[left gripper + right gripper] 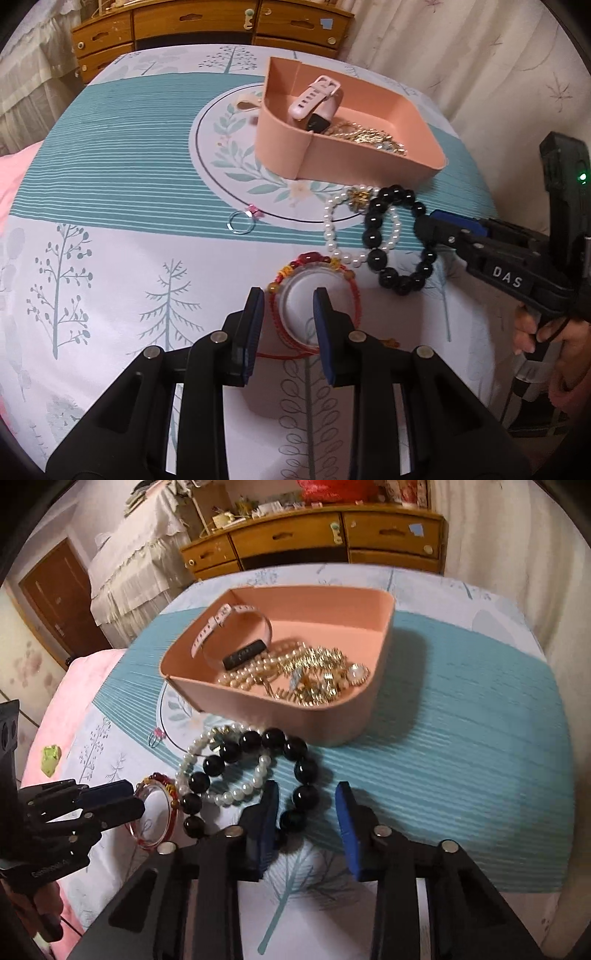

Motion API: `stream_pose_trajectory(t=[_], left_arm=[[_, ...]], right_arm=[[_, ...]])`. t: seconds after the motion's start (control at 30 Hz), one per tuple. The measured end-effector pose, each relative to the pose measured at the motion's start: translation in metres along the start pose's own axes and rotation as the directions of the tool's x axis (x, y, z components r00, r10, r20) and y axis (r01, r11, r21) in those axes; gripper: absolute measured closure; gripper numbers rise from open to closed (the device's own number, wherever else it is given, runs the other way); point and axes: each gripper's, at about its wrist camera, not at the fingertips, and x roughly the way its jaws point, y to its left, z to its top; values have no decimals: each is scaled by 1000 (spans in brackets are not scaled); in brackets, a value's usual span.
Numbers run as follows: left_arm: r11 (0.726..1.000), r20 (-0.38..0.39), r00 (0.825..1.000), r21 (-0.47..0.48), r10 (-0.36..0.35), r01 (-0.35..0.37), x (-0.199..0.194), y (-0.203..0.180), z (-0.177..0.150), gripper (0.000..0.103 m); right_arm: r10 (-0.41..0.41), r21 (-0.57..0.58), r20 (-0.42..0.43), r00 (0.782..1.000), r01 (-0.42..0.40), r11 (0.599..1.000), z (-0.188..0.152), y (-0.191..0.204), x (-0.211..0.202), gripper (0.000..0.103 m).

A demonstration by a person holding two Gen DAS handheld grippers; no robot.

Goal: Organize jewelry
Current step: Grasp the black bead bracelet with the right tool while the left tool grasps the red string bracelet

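The left gripper's [288,306] near finger hides part of the red cord bracelet [314,295]. The right gripper's [306,805] finger covers several beads of the black bead bracelet [255,782]. Inside the pink tray [280,709], the gold jewelry [314,675] is too tangled to separate.

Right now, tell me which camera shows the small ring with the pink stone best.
The left wrist view: the ring lies unobstructed on the tablecloth, its whole hoop and pink stone visible. In the right wrist view the ring is smaller and at an angle, left of the pearl bracelet.
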Motion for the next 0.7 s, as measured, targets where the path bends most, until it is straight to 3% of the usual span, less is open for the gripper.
stream_pose_trajectory(t=[0.1,0.23,0.4,0.57,0.7], left_arm=[[1000,12,1000,8,12,-12,2,-2,-1,79],[1000,16,1000,16,21,-22,4,-3,0,96],[1000,40,999,15,0,-1,1,-5,-3,97],[999,105,993,2,-49,49,-20,-8,-1,98],[995,154,983,10,-99,99,-44,-15,16,98]], right_arm=[[-4,-21,7,1000,4,1000,4,5,5,88],[69,5,9,998,-69,998,10,6,9,88],[144,19,58,988,-146,989,18,9,-8,88],[260,26,134,956,-266,964,33,10,-37,88],[288,-8,171,942,-290,957,50,15,-63,88]])
